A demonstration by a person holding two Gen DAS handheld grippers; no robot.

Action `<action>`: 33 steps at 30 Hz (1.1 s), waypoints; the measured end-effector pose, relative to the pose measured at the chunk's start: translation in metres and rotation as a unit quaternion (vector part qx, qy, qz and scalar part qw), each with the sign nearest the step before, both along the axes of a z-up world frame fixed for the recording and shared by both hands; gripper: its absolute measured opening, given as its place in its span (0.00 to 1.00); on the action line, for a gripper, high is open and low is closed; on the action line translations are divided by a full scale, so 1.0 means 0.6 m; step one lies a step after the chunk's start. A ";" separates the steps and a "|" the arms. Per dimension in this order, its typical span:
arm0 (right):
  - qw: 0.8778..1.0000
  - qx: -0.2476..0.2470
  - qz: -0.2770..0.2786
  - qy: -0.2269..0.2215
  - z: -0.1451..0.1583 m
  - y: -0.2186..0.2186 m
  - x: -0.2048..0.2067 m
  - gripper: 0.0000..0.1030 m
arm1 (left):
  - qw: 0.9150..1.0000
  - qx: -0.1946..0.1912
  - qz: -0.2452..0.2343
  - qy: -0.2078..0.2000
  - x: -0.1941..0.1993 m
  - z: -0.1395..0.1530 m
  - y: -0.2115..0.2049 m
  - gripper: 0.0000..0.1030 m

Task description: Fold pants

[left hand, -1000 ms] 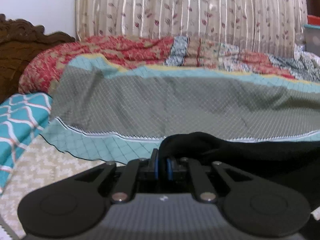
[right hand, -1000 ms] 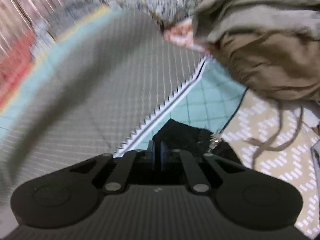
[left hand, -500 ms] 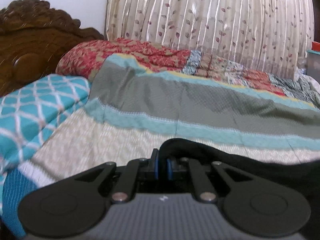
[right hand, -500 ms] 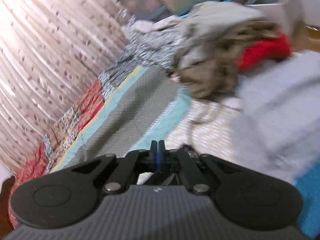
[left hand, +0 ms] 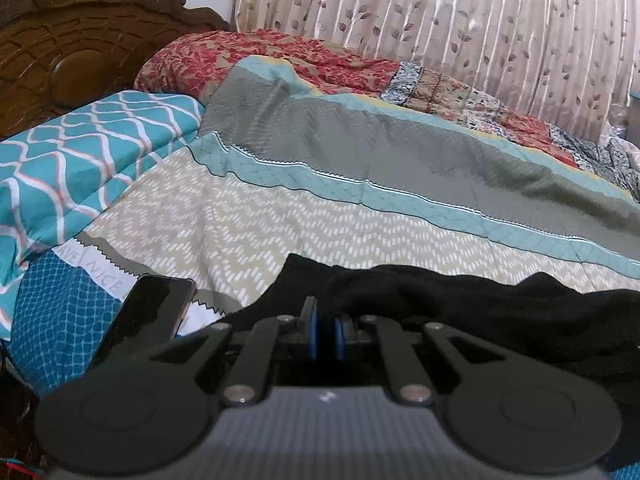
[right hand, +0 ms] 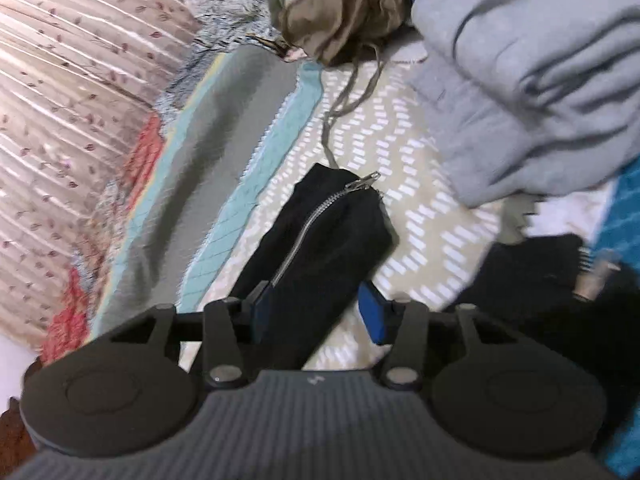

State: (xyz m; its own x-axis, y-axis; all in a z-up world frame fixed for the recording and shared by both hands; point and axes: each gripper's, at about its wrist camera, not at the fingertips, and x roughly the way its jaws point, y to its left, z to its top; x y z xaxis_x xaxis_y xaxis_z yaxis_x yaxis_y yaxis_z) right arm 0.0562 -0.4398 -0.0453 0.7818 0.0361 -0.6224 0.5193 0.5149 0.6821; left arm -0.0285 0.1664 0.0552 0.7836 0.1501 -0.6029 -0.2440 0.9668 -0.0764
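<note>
The black pants [left hand: 480, 312] lie on the patterned bedspread [left hand: 320, 224]. In the left wrist view my left gripper [left hand: 323, 334] is nearly closed, its blue pads pinching a fold of the black cloth at the pants' left end. In the right wrist view my right gripper [right hand: 318, 314] is open, its blue pads on either side of a black pant end with a silver zipper [right hand: 320, 212] that lies flat on the bed. It grips nothing.
A black phone [left hand: 150, 312] lies on the bed left of the pants. A teal pillow [left hand: 80, 160] and carved wooden headboard [left hand: 72, 48] are at the left. A grey folded garment pile [right hand: 532, 80] and an olive garment heap [right hand: 332, 12] lie beyond the right gripper. Curtains hang behind.
The right gripper has opened and let go of the zippered pant end, which now lies on the bed. The left gripper has drawn back toward the bed's near edge, still holding the cloth.
</note>
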 end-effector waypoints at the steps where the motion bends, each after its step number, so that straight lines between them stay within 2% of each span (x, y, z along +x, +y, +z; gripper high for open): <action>1: 1.000 0.001 -0.005 0.010 -0.005 -0.005 0.000 0.49 | 1.000 0.001 0.001 0.002 0.002 0.002 0.000 0.08; 3: 1.000 0.019 -0.019 0.015 -0.025 -0.009 0.026 0.48 | 1.000 0.008 0.001 0.004 0.003 0.007 -0.004 0.08; 4: 0.999 0.021 -0.022 0.014 -0.029 -0.015 0.025 0.35 | 1.000 0.011 0.002 0.004 0.002 0.009 -0.007 0.08; 5: 0.999 0.015 -0.023 0.020 -0.027 -0.016 0.035 0.05 | 1.000 0.013 0.002 0.004 0.003 0.011 -0.007 0.08; 7: 0.999 0.006 -0.018 0.029 -0.013 -0.019 0.043 0.06 | 1.000 0.014 0.002 0.004 0.003 0.015 -0.008 0.08; 10: 0.999 -0.001 -0.009 -0.031 0.038 -0.035 0.016 0.05 | 1.000 0.013 -0.002 -0.001 0.000 0.021 -0.007 0.08; 13: 0.997 -0.023 -0.004 -0.075 0.095 -0.047 -0.058 0.05 | 1.000 0.012 -0.009 -0.004 -0.015 0.024 -0.005 0.08; 16: 0.994 -0.054 -0.012 -0.089 0.118 -0.060 -0.157 0.05 | 1.000 0.010 -0.019 -0.001 -0.035 0.017 0.001 0.08; 18: 0.994 -0.068 -0.024 -0.081 0.108 -0.068 -0.220 0.05 | 0.999 0.002 -0.030 0.012 -0.047 0.000 0.001 0.09; 19: 0.995 -0.077 -0.029 -0.062 0.093 -0.070 -0.244 0.05 | 0.999 0.000 -0.036 0.021 -0.050 -0.010 0.000 0.10; 21: 0.997 -0.071 -0.038 -0.009 0.045 -0.076 -0.268 0.07 | 0.998 0.011 -0.041 0.056 -0.053 -0.039 -0.008 0.19; 22: 0.997 -0.056 -0.049 0.020 0.017 -0.078 -0.278 0.14 | 0.996 0.016 -0.044 0.069 -0.054 -0.049 -0.011 0.24; 23: 0.996 -0.043 -0.067 0.037 -0.007 -0.081 -0.289 0.13 | 0.995 0.023 -0.050 0.082 -0.057 -0.058 -0.014 0.30; 25: 0.995 -0.034 -0.089 0.018 -0.015 -0.078 -0.303 0.15 | 0.995 0.027 -0.050 0.084 -0.072 -0.063 -0.013 0.38; 26: 0.993 -0.046 -0.100 0.033 -0.006 -0.073 -0.301 0.32 | 0.996 0.014 -0.048 0.075 -0.082 -0.057 -0.005 0.42; 27: 0.990 -0.079 -0.111 0.047 0.012 -0.066 -0.299 0.43 | 0.997 -0.005 -0.045 0.064 -0.092 -0.049 0.006 0.46; 28: 0.984 -0.115 -0.124 0.047 0.026 -0.056 -0.299 0.47 | 0.997 -0.026 -0.041 0.053 -0.100 -0.040 0.019 0.49; 30: 0.970 -0.184 -0.152 0.042 0.056 -0.039 -0.304 0.47 | 0.998 -0.061 -0.022 0.027 -0.113 -0.020 0.050 0.53; 32: 0.960 -0.219 -0.170 0.034 0.076 -0.023 -0.309 0.47 | 0.996 -0.090 -0.007 0.009 -0.118 -0.007 0.076 0.55; 33: 0.959 -0.227 -0.169 0.029 0.080 -0.018 -0.312 0.47 | 0.995 -0.103 -0.005 0.006 -0.113 -0.003 0.086 0.55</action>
State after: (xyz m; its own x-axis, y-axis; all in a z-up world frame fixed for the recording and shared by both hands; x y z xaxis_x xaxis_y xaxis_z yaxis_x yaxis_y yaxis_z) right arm -0.1308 -0.4505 0.0030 0.6646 -0.4976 -0.5574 0.7392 0.5471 0.3928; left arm -0.0961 0.2179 0.0531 0.7767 0.0151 -0.6297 -0.2374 0.9330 -0.2704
